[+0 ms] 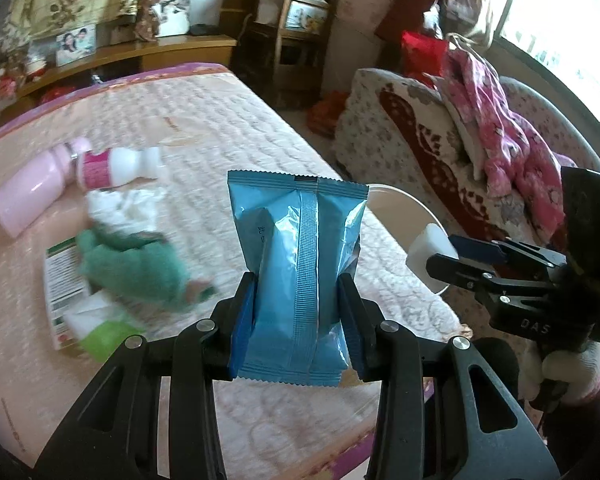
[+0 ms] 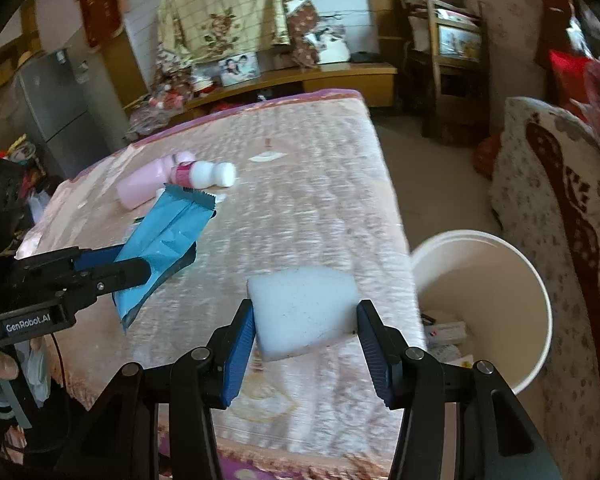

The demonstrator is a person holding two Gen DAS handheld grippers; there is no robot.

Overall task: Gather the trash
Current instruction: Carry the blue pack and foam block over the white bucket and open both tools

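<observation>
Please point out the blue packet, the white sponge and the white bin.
blue packet (image 1: 300,264), left wrist view, middle seam.
white sponge (image 2: 304,308), right wrist view, front face.
white bin (image 2: 480,292), right wrist view, inner wall.

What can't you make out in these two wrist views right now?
- Green item on the bed, left wrist view: motion-blurred, unidentifiable.
- Green-and-white pack, same view: partly under it, print unreadable.
- White bin contents, right wrist view: partly hidden behind right gripper finger.

A lived-in home bedroom: quilted bed (image 2: 300,200), framed family photo (image 2: 239,67), draped floral blankets (image 2: 224,12), sofa (image 1: 420,136).
</observation>
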